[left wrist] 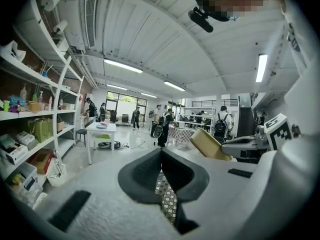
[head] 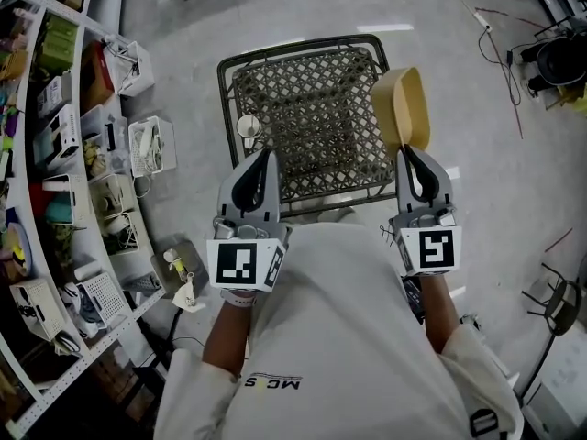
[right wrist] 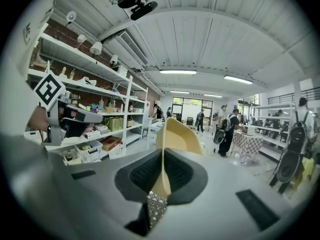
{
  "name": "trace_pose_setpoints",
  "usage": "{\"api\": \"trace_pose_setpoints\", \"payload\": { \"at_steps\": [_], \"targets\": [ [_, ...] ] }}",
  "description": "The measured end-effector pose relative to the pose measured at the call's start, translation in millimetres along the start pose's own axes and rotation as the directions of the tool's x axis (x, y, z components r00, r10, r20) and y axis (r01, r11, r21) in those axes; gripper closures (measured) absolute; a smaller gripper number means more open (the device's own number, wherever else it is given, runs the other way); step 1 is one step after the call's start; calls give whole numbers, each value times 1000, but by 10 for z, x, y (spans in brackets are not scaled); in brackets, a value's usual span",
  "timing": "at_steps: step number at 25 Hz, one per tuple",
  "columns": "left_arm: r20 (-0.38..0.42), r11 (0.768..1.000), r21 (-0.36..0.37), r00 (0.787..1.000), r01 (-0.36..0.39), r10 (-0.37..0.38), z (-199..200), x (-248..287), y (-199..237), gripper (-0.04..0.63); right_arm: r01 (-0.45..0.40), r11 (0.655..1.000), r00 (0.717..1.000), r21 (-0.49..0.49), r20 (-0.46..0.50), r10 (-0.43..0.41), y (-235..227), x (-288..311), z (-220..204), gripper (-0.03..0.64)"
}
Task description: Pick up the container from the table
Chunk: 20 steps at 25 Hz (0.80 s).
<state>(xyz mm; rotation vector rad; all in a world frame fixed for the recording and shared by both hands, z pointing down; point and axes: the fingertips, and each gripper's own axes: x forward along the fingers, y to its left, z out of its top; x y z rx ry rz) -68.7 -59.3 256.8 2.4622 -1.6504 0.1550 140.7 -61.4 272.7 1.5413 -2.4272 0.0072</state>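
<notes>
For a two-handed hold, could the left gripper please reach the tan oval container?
Probably yes: nothing stands between the left gripper and the tan oval container, which the right gripper holds above the metal lattice table.

"MC" legible on white shirt

We find the container between our right gripper's jaws, over the table's right edge. Our left gripper is over its near left corner; shelves stand farther left.
</notes>
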Motion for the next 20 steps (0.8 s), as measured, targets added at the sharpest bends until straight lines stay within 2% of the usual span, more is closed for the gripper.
{"api": "trace_pose_setpoints", "payload": {
  "at_steps": [2, 8, 20],
  "targets": [
    [-2, 1000, -1, 1000, -1, 1, 0, -8, -4, 572, -6, 1000, 1000, 6, 3, 6, 15, 16, 16, 591],
    [-13, 1000, -2, 1000, 6, -6, -28, -7, -5, 572, 0, 1000, 998, 12, -65, 1, 18, 32, -54, 591],
    [-23, 1000, 8, 999, 27, -27, -46, 10, -33, 572, 16, 1000, 999, 7, -31, -16, 37, 25, -13, 591]
  ]
}}
